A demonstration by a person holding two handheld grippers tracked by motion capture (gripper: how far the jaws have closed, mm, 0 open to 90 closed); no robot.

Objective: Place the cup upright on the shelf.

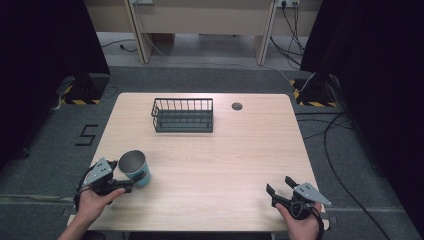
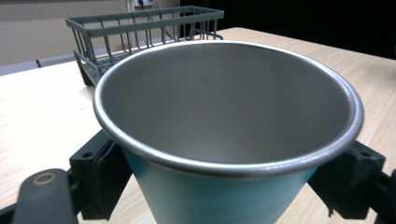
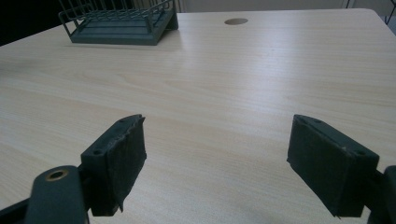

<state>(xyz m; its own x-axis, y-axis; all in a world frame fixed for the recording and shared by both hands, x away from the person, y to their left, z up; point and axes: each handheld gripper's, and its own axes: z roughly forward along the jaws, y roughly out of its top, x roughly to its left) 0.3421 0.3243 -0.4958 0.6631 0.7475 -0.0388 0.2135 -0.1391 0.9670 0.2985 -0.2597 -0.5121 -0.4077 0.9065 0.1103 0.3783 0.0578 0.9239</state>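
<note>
While the cup [image 1: 134,167] sits near the tabletop's [image 1: 220,165] front-left corner, the left tongs [image 1: 122,175] have it pinched by its teal side, mouth tilted up and toward the far edge. Whether the base rests on the wood or is just off it, I can't tell from the high view. Wire basket [image 1: 183,114] stands near the middle of the far edge, well apart from the cup, nothing inside that I can see. Right tongs [image 1: 281,189] hover by the front-right corner, spread wide, carrying nothing. Small round hole cover [image 1: 237,106] sits right of the basket near the far edge.

Left gripper view: cup [image 2: 224,116] is up close, steel inside, rolled rim, teal outside. One black pad [image 2: 100,179] presses each side of the wall just under the rim, so the left tongs [image 2: 224,196] are closed on it, grip looks square. Basket [image 2: 140,32] is beyond the rim, toward the far edge.

Right gripper view: right tongs [image 3: 224,168] gape open over bare wood, pads [image 3: 116,163] apart, nothing between. Basket [image 3: 121,23] is off at the far edge.

My read: pick is done; likely destination is the basket. Carry across and release are left. Right hand idle.
</note>
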